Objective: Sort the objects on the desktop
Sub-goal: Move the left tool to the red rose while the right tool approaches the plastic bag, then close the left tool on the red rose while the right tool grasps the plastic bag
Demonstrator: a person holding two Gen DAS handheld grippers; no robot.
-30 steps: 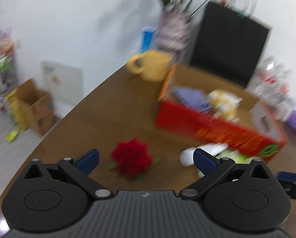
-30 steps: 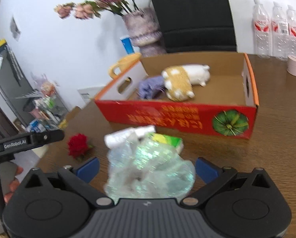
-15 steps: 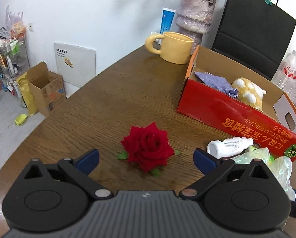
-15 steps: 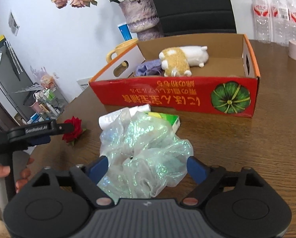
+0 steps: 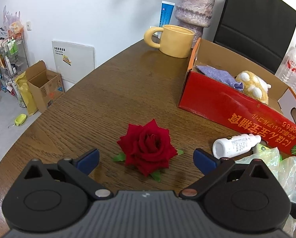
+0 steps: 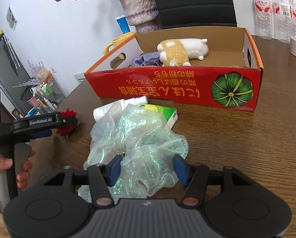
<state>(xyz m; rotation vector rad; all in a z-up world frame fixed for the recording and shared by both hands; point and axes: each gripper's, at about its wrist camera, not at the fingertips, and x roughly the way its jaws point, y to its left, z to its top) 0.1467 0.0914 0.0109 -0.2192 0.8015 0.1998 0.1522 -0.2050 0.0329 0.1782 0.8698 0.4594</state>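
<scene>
Your surface is a dark wood-grain table (image 5: 112,91) against a white wall. Your right gripper (image 6: 147,168) sits low centre of its frame, its blue pads half closed around the near folds of the crumpled iridescent green mesh fabric (image 6: 136,136); whether they are biting yet, you cannot tell. That fabric lies dead ahead, draped partly over a white plastic bottle (image 6: 116,107) and a green carton (image 6: 165,113), with the red cardboard box (image 6: 175,85) beyond at mid-frame. Your left gripper (image 5: 146,158) is wide open and empty, the red fabric rose (image 5: 147,146) centred between its pads. Half a second ago your right pads stood wider apart; they have since narrowed on the fabric, while your left has edged closer to the rose
</scene>
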